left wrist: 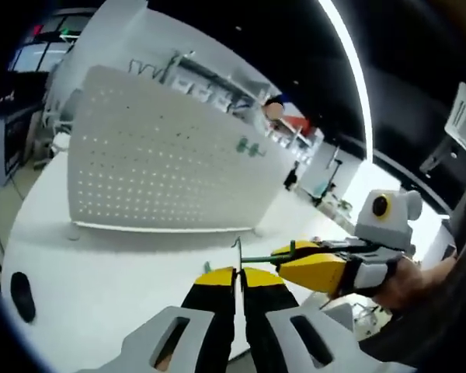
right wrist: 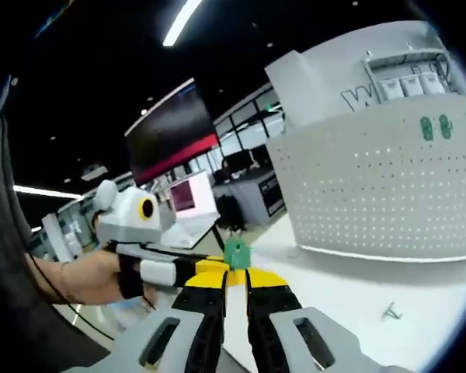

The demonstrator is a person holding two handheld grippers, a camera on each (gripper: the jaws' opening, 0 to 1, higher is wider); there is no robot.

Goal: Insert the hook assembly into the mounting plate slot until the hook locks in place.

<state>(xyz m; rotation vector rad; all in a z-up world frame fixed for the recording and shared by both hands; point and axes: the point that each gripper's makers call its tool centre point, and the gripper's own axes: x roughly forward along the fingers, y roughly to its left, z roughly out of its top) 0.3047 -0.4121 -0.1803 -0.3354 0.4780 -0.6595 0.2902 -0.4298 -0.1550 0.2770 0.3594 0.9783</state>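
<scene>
Jaws of both grippers closed: left gripper (left wrist: 236, 273) on one metal hook (left wrist: 237, 250), right gripper (right wrist: 231, 273) on one green piece (right wrist: 236, 252).

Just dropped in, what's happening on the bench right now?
A person holds a hand-held gripper in each hand above a white table. The left hand-held gripper is shut on a thin metal hook; the right hand-held gripper is shut on a green piece. They meet, short of the perforated mounting plate, where green pieces already sit.

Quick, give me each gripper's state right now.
Left gripper: shut on a thin metal hook.
Right gripper: shut on the green hook piece.
</scene>
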